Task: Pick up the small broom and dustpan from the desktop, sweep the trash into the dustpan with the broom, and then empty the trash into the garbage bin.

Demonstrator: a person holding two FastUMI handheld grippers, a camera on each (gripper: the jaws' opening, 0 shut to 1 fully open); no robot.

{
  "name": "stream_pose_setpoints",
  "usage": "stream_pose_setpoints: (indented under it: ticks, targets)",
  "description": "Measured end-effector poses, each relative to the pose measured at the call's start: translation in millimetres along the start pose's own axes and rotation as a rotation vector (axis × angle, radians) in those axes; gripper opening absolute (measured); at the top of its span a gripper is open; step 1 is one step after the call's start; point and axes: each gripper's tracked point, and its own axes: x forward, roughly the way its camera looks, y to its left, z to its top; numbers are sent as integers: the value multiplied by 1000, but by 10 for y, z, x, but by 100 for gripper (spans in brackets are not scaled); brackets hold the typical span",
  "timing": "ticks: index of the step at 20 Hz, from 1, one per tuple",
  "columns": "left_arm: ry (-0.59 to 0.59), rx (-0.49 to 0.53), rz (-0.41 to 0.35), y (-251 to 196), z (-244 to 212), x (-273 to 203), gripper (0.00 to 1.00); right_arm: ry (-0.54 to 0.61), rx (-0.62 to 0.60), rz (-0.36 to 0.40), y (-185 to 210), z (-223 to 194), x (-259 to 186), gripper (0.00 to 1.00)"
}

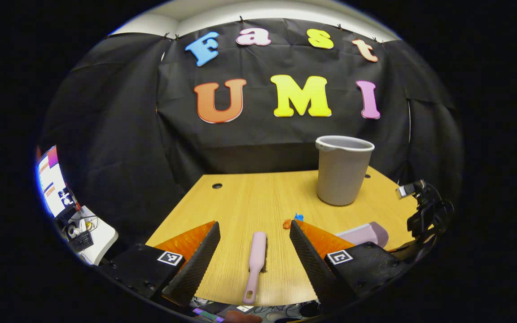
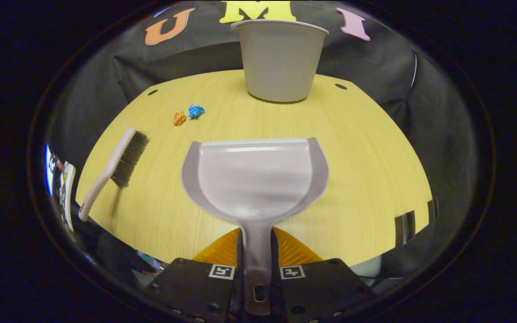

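Observation:
In the left gripper view my left gripper [image 1: 254,237] stands open, its fingers on either side of the pale pink broom [image 1: 255,265], which lies flat on the wooden desktop [image 1: 249,202] with its handle toward me. In the right gripper view my right gripper [image 2: 257,255] is shut on the handle of the light dustpan [image 2: 254,179], whose pan faces the far side. The broom [image 2: 114,168] lies to its left, dark bristles facing right. Orange trash [image 2: 178,118] and blue trash [image 2: 195,111] sit beyond it, also seen as scraps [image 1: 291,221] by the right finger. The dustpan [image 1: 364,233] shows at right.
A grey garbage bin [image 2: 280,58] stands upright at the back of the desktop, the same bin [image 1: 343,170] at the right rear in the left gripper view. A monitor and side table [image 1: 61,197] sit off the desk's left. A black camera mount [image 1: 424,211] stands at the right edge.

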Motion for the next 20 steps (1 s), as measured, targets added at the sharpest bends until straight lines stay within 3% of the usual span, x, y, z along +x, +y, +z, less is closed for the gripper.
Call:
stream_pose_setpoints:
  ticks: [14, 20]
  targets:
    - [447, -50, -55, 84, -1510, 375, 100, 13, 6, 11, -4, 7, 19, 22]
    - [573, -78, -52, 123, -1761, 441, 98, 18, 7, 11, -4, 9, 20, 22]
